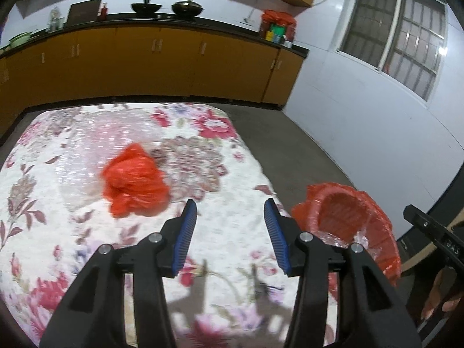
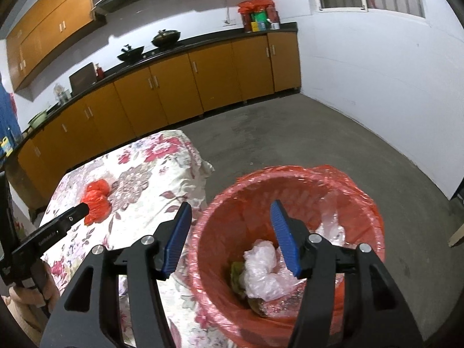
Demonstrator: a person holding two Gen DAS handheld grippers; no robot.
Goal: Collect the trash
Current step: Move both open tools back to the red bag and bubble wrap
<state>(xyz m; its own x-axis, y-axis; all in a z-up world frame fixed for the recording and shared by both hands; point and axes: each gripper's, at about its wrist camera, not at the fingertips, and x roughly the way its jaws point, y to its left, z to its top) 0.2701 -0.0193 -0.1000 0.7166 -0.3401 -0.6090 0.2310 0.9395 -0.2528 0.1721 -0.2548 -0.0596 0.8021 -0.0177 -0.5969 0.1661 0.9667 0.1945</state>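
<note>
A crumpled red plastic bag (image 1: 134, 181) lies on the flowered tablecloth (image 1: 72, 150), ahead and left of my left gripper (image 1: 230, 210), which hovers open and empty over the cloth. The same bag (image 2: 97, 198) shows in the right wrist view beside the left gripper's black finger (image 2: 72, 216). A red bin lined with a red bag (image 2: 290, 229) stands on the floor by the table's right edge; crumpled clear plastic (image 2: 264, 272) and greenish scraps lie inside. My right gripper (image 2: 230, 210) hangs open and empty over the bin's near left rim. The bin (image 1: 351, 217) also appears right of the left gripper.
Orange kitchen cabinets (image 2: 179, 87) with a black counter run along the far wall, carrying woks (image 1: 146, 7) and a red-bagged bundle (image 1: 278, 26). Grey concrete floor (image 2: 304, 136) spreads right of the table. A barred window (image 1: 394, 34) sits in the white right wall. A hand (image 1: 443, 295) holds the right tool.
</note>
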